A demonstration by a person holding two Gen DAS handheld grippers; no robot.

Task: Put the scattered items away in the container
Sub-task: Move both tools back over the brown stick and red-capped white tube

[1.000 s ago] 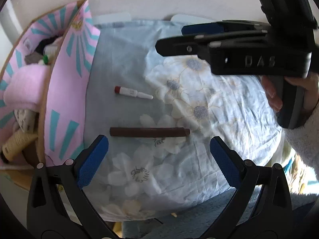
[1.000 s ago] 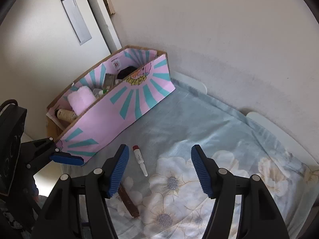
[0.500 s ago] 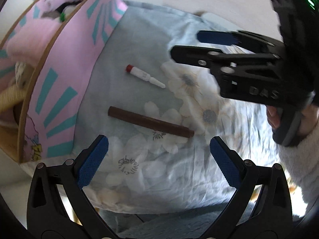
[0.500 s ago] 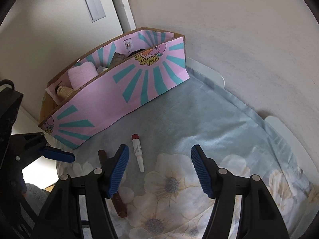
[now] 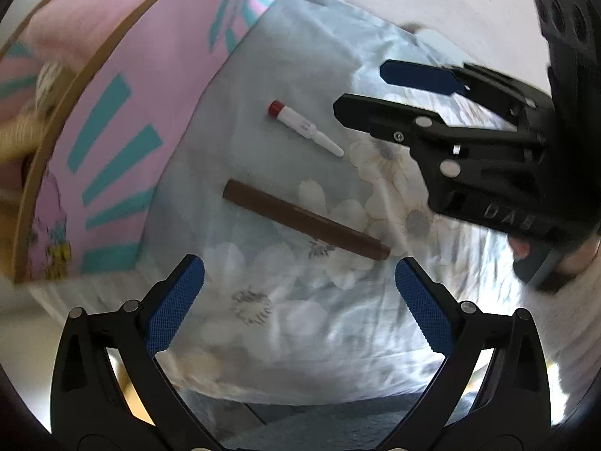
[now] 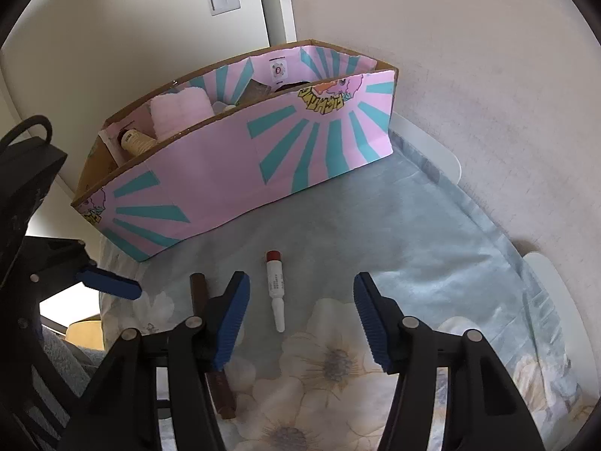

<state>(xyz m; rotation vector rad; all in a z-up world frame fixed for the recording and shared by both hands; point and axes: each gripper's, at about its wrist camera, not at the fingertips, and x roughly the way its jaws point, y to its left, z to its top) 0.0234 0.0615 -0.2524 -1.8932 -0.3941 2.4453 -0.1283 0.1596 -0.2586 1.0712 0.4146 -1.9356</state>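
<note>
- Two loose items lie on the flowered cloth (image 6: 432, 233); my right gripper (image 6: 300, 323) hangs wide and empty, the white red-capped tube (image 6: 274, 289) between its fingers, lengthwise along them, cap toward the box.
- My left gripper (image 5: 296, 304), also wide and empty, faces the brown stick (image 5: 306, 220) lying slantwise across its gap.
- Farthest, the pink box (image 6: 240, 173) stands along the cloth's far edge.

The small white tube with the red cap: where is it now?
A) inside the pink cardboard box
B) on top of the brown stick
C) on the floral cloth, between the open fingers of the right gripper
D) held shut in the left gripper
C: the small white tube with the red cap lies on the floral cloth, lined up between the open right gripper, untouched.
</note>
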